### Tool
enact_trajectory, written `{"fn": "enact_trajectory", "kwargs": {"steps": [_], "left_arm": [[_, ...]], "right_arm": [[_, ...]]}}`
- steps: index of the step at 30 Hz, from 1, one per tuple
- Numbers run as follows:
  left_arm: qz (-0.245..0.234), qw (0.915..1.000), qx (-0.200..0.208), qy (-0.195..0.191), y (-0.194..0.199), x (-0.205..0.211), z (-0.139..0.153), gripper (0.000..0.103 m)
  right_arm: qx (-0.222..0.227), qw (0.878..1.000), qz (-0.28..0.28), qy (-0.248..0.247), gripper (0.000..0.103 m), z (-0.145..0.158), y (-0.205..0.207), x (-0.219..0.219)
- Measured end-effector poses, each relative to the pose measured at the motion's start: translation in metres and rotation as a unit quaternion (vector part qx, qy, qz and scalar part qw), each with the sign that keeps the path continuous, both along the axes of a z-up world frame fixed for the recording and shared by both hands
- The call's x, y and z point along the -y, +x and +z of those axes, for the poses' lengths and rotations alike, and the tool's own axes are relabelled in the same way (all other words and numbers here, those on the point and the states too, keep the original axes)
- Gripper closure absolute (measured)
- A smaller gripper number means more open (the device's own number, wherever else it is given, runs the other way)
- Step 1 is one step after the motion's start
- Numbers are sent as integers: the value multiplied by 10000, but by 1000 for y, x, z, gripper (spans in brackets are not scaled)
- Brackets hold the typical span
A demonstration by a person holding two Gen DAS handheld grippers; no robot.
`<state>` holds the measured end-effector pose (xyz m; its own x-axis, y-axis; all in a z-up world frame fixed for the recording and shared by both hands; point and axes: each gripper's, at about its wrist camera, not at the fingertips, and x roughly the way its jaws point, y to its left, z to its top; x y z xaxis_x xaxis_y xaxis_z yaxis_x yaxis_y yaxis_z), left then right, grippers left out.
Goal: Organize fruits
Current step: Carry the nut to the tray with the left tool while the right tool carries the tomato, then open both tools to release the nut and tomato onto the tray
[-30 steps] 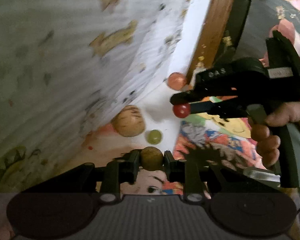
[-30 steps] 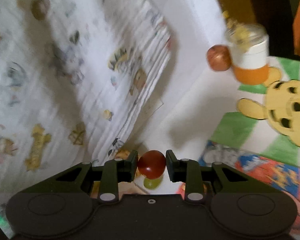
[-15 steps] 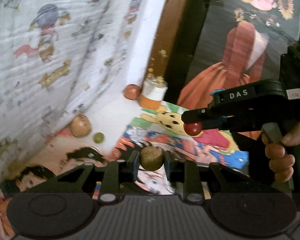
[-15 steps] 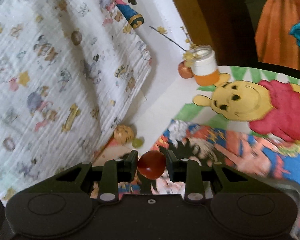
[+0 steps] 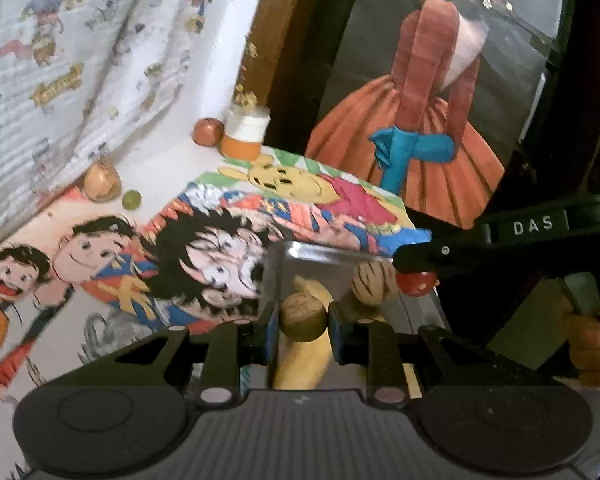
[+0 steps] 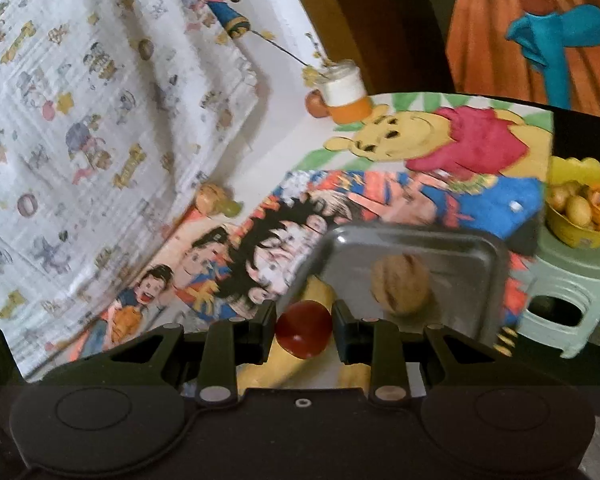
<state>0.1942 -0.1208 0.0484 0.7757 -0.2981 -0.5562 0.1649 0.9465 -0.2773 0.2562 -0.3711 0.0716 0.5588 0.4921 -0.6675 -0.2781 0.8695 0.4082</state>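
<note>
Your left gripper [image 5: 303, 322] is clenching a brown fruit [image 5: 303, 318] and your right gripper [image 6: 303, 330] is gripping a red tomato [image 6: 303, 334], both hanging over the tray [image 6: 496, 256], where a striped ball [image 6: 400, 290] and a banana [image 6: 320, 296] are lying. Letting go from height is risking a bounce or roll over the shallow rim onto the bench [image 5: 100, 340]

Melon [image 6: 400, 289] and banana [image 6: 320, 296] in tray [image 6: 488, 256]; bowl [image 6: 580, 232] on stool [image 6: 560, 292] right of tray.
</note>
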Motion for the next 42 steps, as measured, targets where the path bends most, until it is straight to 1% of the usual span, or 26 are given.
{"fn": "enact_trajectory", "kwargs": {"steps": [7,14,26,30,35,42], "left_arm": [[-175,9998,-73,117,-10,19,-11,74],[-259,9993,-148,216,-8,30,-18,74],[-495,9978,-219,377,0,44,-33,74],[-575,9971,-245,442,0,48,-38,74],[-608,9962,-333,518,3,50,-42,74],[-619,9957,-406,550,4,50,-45,74]], "right_arm": [[-77,9998,-178,55,71,-16,-14,21],[-76,9995,-296,10,71,-29,-14,29],[157,9985,-424,-317,71,-54,-14,31],[280,9977,-408,-461,71,-57,-15,27],[464,9953,-299,-790,70,-58,-17,20],[560,9933,-268,-970,70,-61,-21,15]]}}
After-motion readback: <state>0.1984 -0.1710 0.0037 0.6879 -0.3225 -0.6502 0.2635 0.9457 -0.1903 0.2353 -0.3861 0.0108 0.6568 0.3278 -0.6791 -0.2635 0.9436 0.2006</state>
